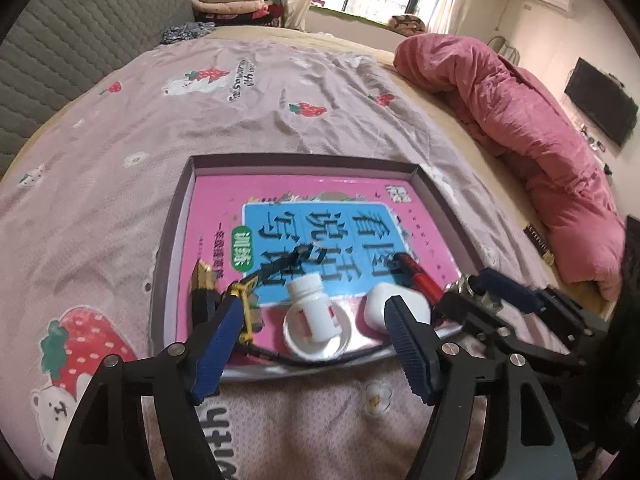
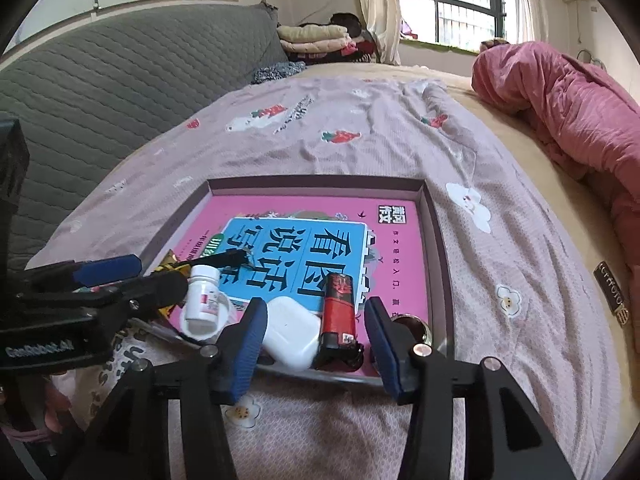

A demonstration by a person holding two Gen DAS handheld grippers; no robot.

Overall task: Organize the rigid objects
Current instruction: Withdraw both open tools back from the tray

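The white pill bottle stands in a white lid at the near edge of the tray, between the spread left tongs. Right of it lie a white earbud case and a red lighter, framed by the open right tongs. Left, perhaps a toy excavator. The tray sits on the bed.

tray on bedspread | book in tray | near edge, left to right: bottle in dish, earbud case, lighter | quilt far right
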